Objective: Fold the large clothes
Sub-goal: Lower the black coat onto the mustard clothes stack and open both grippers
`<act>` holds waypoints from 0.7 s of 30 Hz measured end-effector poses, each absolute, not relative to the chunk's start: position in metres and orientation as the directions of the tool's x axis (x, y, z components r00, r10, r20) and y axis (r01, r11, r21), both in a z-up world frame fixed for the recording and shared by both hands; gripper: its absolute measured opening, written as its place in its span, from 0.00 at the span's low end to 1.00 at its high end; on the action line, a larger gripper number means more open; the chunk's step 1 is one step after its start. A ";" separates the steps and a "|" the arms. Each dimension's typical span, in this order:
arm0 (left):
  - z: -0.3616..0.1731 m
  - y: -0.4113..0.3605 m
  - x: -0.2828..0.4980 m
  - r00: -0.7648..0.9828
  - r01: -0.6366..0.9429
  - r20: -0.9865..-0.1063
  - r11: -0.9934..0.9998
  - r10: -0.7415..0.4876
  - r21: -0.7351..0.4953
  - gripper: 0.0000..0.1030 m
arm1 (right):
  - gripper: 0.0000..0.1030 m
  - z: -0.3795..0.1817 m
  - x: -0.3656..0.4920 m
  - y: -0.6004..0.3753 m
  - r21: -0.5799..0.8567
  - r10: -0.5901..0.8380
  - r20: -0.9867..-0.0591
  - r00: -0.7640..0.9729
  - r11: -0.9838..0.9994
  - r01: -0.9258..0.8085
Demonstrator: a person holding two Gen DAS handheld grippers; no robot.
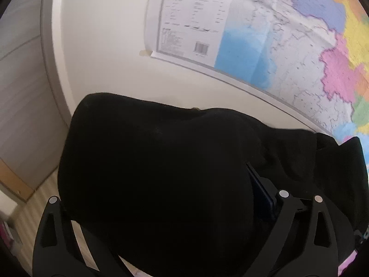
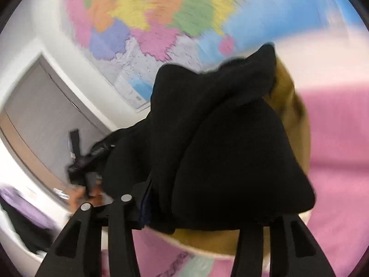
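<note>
A large black garment (image 1: 161, 161) lies bunched in a thick heap right in front of both cameras. My left gripper (image 1: 161, 194) stands wide open around it. The cloth bulges between the fingers (image 1: 283, 207) and hides the left pad. In the right wrist view the same black garment (image 2: 230, 150) rests on a mustard-tan garment (image 2: 293, 115) on a pink bedsheet (image 2: 341, 138). My right gripper (image 2: 200, 207) stands partly open, with cloth filling the gap and draped over the right fingertip.
A coloured wall map (image 1: 276, 46) hangs close behind the heap on a white wall, also blurred as the map (image 2: 150, 11). A grey door (image 2: 46, 106) stands left. A person's hand (image 2: 92, 196) and purple sleeve (image 2: 20, 203) are at lower left.
</note>
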State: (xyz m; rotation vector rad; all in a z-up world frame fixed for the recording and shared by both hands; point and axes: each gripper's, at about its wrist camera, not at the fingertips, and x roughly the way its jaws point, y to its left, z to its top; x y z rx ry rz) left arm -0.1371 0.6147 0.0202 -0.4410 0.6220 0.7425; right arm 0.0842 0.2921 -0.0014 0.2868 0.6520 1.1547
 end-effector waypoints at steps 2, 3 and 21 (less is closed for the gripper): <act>0.026 0.608 -0.142 0.559 -0.746 -0.649 0.655 0.516 -0.122 0.93 | 0.54 0.004 0.075 0.281 0.469 0.900 -0.341 0.272 0.413 -0.781; 0.030 0.603 -0.147 0.550 -0.754 -0.637 0.649 0.540 -0.102 0.93 | 0.57 0.007 0.068 0.277 0.444 0.896 -0.351 0.272 0.415 -0.794; 0.038 0.539 -0.163 0.596 -0.692 -0.550 0.721 0.584 0.016 0.95 | 0.55 0.079 0.054 0.324 0.087 0.835 -0.380 0.398 0.461 -0.883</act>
